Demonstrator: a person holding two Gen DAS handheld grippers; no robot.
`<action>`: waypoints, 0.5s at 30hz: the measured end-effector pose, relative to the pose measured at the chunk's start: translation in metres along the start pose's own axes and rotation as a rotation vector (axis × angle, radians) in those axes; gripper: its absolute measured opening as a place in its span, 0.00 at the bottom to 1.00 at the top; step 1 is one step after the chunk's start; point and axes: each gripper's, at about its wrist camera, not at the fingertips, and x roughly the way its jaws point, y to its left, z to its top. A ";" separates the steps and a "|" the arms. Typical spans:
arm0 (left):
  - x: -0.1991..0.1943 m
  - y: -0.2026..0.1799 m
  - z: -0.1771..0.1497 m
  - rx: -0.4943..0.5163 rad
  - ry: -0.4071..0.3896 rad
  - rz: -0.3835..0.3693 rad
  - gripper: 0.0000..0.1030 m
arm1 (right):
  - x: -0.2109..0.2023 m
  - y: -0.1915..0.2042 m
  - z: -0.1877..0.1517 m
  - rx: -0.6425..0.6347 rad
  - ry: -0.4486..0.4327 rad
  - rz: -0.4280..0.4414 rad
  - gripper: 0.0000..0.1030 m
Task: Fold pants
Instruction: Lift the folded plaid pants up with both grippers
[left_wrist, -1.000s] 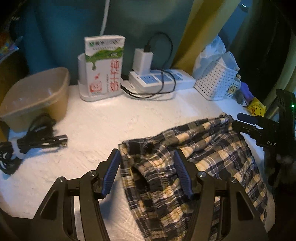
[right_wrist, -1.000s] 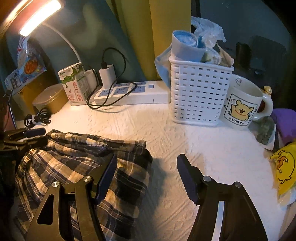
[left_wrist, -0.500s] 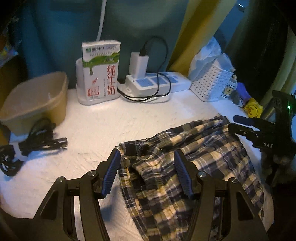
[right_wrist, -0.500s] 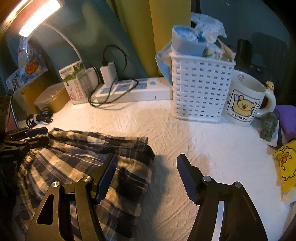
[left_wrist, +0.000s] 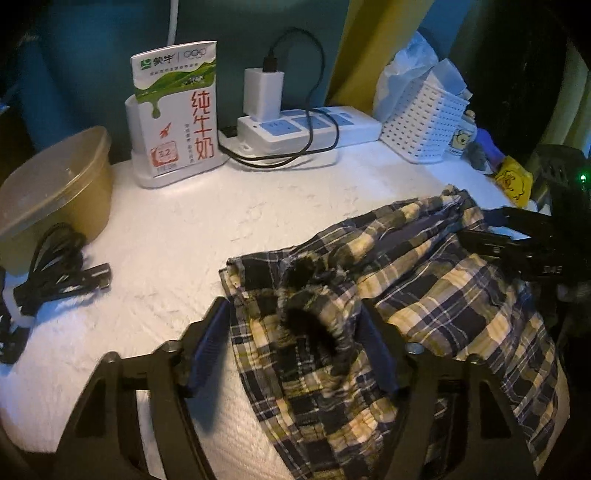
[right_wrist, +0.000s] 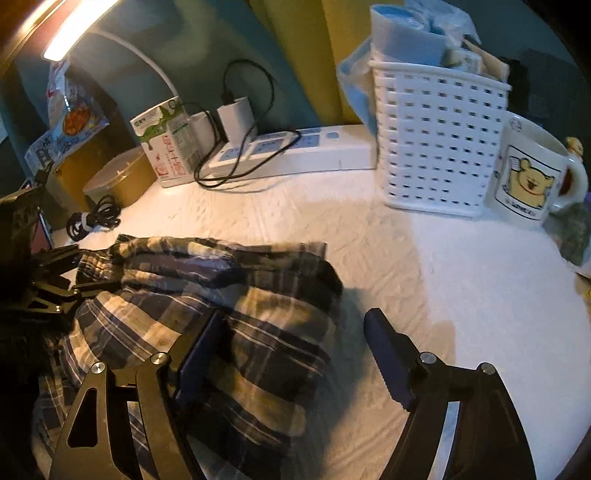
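The plaid pants (left_wrist: 424, 295) lie bunched on the white table cover (left_wrist: 184, 240); they also show in the right wrist view (right_wrist: 221, 295). My left gripper (left_wrist: 295, 332) is open, its fingers either side of the pants' left corner. My right gripper (right_wrist: 291, 354) is open over the pants' right edge, one finger on the cloth, the other over bare cover. The right gripper shows at the right of the left wrist view (left_wrist: 517, 240). The left gripper shows at the left of the right wrist view (right_wrist: 55, 273).
Along the back stand a milk carton (left_wrist: 177, 110), a power strip (left_wrist: 306, 129) with charger and cable, a white basket (right_wrist: 436, 140) and a bear mug (right_wrist: 532, 177). A brown container (left_wrist: 55, 184) and a coiled black cable (left_wrist: 55, 266) sit at the left.
Both grippers have moved in lower over the pants and stay open. The pants look slightly more bunched.
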 end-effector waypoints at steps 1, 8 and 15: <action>-0.001 0.000 -0.001 -0.003 0.001 -0.032 0.41 | 0.002 0.002 0.001 -0.012 0.001 0.019 0.56; -0.020 -0.021 -0.004 0.031 -0.109 0.013 0.19 | -0.002 0.012 0.002 -0.041 -0.023 0.032 0.22; -0.085 -0.048 -0.020 0.065 -0.335 0.074 0.17 | -0.058 0.043 0.009 -0.138 -0.158 -0.043 0.17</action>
